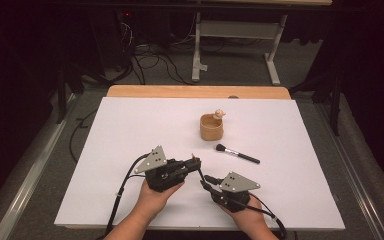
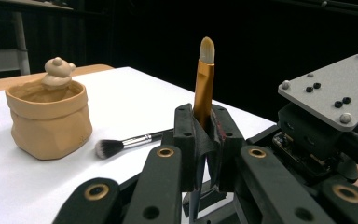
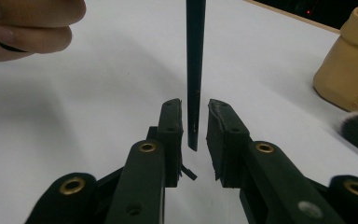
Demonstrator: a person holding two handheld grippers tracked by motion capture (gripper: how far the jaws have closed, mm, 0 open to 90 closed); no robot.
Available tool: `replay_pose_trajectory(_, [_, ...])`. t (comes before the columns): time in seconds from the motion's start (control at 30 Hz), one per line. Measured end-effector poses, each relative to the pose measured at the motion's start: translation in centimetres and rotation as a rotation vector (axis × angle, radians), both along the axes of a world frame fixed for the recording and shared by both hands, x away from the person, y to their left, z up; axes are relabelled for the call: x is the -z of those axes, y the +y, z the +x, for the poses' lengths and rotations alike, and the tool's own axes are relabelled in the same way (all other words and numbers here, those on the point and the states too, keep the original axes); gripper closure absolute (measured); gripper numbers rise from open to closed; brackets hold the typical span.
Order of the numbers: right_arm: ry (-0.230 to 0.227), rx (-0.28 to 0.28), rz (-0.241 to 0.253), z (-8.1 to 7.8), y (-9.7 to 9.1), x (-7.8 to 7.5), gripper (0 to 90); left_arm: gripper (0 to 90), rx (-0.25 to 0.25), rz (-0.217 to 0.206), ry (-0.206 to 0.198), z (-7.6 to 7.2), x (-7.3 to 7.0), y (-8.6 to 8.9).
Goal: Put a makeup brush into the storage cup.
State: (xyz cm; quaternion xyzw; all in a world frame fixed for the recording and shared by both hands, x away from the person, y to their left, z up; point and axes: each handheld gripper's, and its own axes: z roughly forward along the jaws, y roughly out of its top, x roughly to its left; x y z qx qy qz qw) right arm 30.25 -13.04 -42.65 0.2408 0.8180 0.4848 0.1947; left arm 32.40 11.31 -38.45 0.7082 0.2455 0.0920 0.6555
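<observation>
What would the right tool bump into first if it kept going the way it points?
Probably the thin dark brush handle between its open jaws, held by the left tool, though depth is hard to judge.

**Bystanders on the desk**

Tan pouch-shaped cup [image 1: 211,127] sits mid-desk toward the far edge, small beige figure [image 1: 219,114] perched on its rim. Black-handled powder brush [image 1: 236,154] lies flat just beside it, nearer side, bristles toward cup. White desk [image 1: 130,125], wood strip [image 1: 195,92] along far edge.

Tan pot [image 1: 211,128] sits on the white table [image 1: 130,130]; the brush [image 2: 203,84] near it has a gold ferrule, pale tip, and a blackish handle, I think.
</observation>
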Motion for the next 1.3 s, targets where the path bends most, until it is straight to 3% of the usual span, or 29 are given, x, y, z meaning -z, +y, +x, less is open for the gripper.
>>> replay_pose_trajectory(0.23, [0.012, 0.007, 0.011, 0.0, -0.1, -0.1, 69.3, 82.9, -0.023, 0.002, -0.003, 0.2, -0.1, 0.7])
replay_pose_trajectory(0.5, [-0.001, 0.039, 0.028, 0.4, -0.8, -0.5, 57.0, 82.9, -0.054, 0.04, -0.023, 0.2, -0.1, 1.2])
replay_pose_trajectory(0.87, [-0.021, 0.09, 0.058, 0.8, -2.2, -1.2, 45.8, 82.9, -0.112, 0.032, -0.029, 0.7, -0.2, 2.7])
replay_pose_trajectory(1.07, [-0.015, 0.121, 0.101, 1.2, -3.0, -1.4, 31.0, 82.9, -0.134, 0.041, -0.031, 0.7, -0.3, 3.2])
replay_pose_trajectory(1.3, [-0.008, 0.154, 0.107, 1.7, -4.0, -1.7, 17.0, 82.9, -0.154, 0.051, -0.029, 0.9, -0.3, 3.7])
